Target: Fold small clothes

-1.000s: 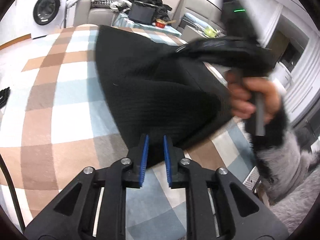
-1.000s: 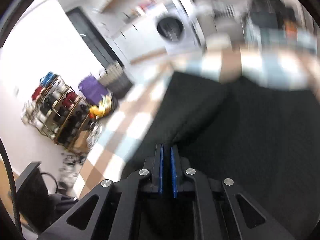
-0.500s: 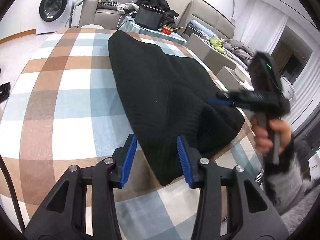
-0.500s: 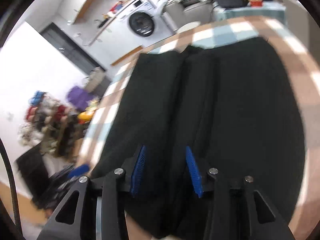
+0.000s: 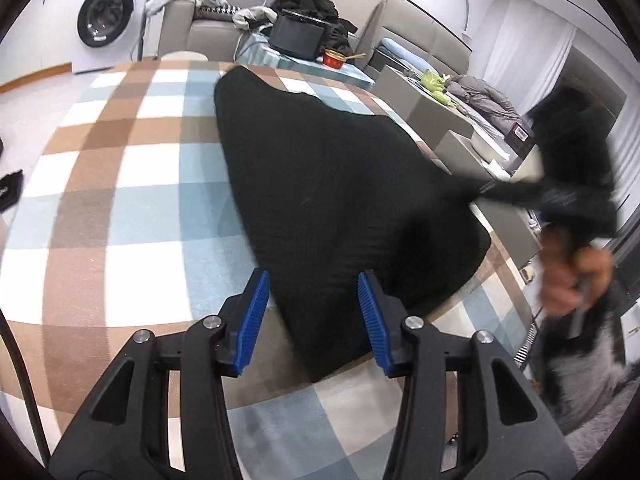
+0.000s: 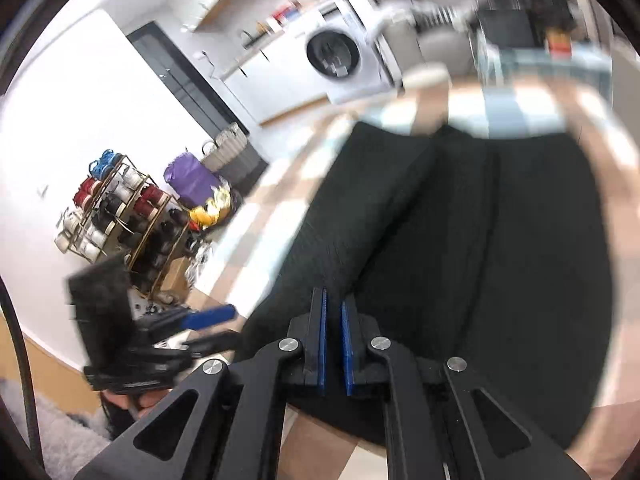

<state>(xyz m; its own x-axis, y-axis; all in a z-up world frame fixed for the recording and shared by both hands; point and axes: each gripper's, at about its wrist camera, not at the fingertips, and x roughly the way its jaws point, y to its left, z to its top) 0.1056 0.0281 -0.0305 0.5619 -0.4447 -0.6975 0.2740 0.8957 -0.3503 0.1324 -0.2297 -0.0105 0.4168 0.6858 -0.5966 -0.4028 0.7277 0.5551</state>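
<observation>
We see the black garment lying lengthwise away from us on the checked desk, its near corner between our left gripper's opening, empty fingers, while our right gripper's fingers pinch its right edge.

No legible text on anything here.

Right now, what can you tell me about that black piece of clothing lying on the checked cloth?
The black garment looks like a soft, fine-ribbed knit. It lies mostly flat on the checked tablecloth, narrow at the far end and wider toward the camera, with lengthwise folds showing in the right wrist view. The right gripper appears shut on its right edge, drawing the fabric into a point. The left gripper stands over the near corner, its jaws opening, pads apart from the cloth.
</observation>
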